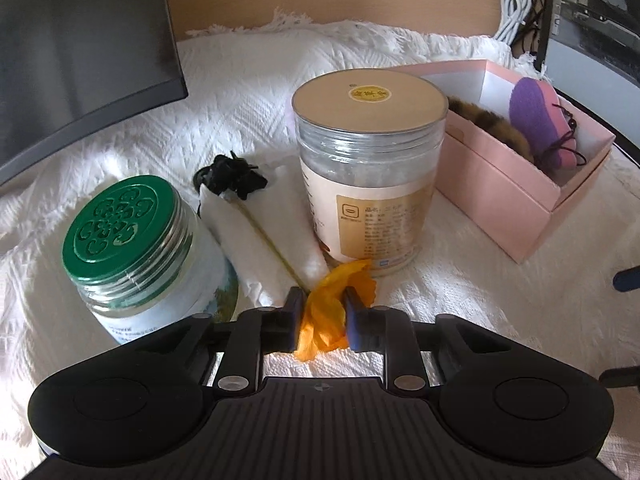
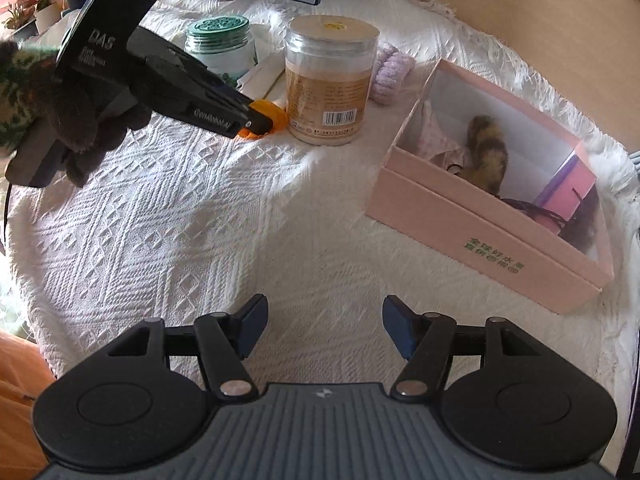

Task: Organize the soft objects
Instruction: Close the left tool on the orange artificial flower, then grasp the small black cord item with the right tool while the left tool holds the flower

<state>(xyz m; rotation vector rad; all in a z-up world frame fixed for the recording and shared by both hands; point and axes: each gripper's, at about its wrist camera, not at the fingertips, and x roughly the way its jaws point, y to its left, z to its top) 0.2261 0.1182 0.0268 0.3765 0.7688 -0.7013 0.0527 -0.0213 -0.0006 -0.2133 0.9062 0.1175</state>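
My left gripper (image 1: 321,312) is shut on an orange fabric flower (image 1: 332,312) whose thin stem (image 1: 264,232) lies across a folded white cloth (image 1: 264,232). From the right wrist view the left gripper (image 2: 256,120) pinches the orange flower (image 2: 270,114) low by the beige-lidded jar (image 2: 330,80). A black scrunchie (image 1: 232,178) lies at the stem's far end. The pink box (image 1: 520,184) holds a brown furry piece (image 1: 492,124) and a purple and pink knit shoe (image 1: 544,120). My right gripper (image 2: 324,324) is open and empty above the white tablecloth (image 2: 160,220).
A green-lidded glass jar (image 1: 124,248) stands left of the flower. A dark monitor (image 1: 80,52) rises at the back left. A lilac knit item (image 2: 390,74) lies behind the beige-lidded jar. White cables (image 1: 516,8) hang at the back right.
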